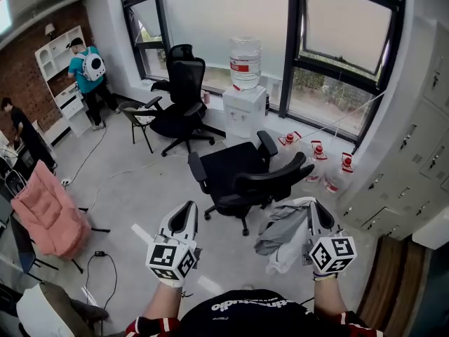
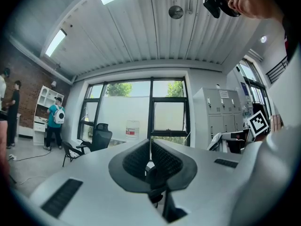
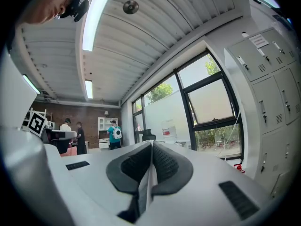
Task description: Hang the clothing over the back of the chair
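Observation:
A black office chair (image 1: 235, 168) stands just ahead of me, its backrest (image 1: 275, 177) toward my right side. My right gripper (image 1: 313, 206) is shut on a grey and white garment (image 1: 282, 239), which hangs in a bunch below its jaws near the chair's back. In the right gripper view a thin fold of the cloth (image 3: 147, 182) is pinched between the pads of the right gripper (image 3: 151, 147). My left gripper (image 1: 186, 208) is held level beside the chair's left, apart from the garment. Its jaws (image 2: 150, 150) are shut with nothing between them.
A second black office chair (image 1: 184, 97) and a small chair (image 1: 137, 115) stand farther back. A water dispenser (image 1: 244, 102) sits by the window, bottles (image 1: 320, 159) on the floor to its right. Lockers (image 1: 414, 160) line the right wall. A pink cover (image 1: 49, 217) hangs at left; two people (image 1: 85, 70) stand beyond.

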Action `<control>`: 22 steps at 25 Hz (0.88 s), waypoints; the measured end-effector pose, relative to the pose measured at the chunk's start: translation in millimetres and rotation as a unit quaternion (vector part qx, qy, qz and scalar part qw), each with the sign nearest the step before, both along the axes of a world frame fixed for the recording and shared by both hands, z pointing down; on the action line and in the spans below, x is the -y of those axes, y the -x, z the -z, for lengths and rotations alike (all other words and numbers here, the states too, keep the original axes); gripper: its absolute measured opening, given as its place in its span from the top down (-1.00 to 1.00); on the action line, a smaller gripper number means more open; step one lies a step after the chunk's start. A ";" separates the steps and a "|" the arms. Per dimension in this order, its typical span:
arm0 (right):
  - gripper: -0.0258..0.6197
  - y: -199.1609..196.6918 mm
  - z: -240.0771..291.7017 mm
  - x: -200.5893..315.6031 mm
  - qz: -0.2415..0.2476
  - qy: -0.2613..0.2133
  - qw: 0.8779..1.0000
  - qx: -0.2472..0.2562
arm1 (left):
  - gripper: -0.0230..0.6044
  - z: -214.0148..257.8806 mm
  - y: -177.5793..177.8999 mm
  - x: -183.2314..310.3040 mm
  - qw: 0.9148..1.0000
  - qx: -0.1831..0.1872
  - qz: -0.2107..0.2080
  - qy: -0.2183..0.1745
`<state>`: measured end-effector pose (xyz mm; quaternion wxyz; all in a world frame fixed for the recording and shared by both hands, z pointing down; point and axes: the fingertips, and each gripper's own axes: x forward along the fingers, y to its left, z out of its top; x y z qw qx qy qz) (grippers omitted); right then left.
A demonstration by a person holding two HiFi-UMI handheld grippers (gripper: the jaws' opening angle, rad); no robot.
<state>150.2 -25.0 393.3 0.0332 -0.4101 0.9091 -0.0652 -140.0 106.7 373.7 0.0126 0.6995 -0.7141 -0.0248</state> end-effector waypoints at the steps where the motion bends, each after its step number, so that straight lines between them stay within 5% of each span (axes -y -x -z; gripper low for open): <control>1: 0.87 1.9 1.0 8.8 0.004 -0.001 1.000 0.001 | 0.84 1.0 -0.3 8.4 1.000 0.001 0.001 0.000; 22: 0.87 -3.8 -4.1 93.7 0.006 0.006 1.000 0.019 | 0.84 -11.6 -5.1 96.5 1.000 0.006 0.000 0.021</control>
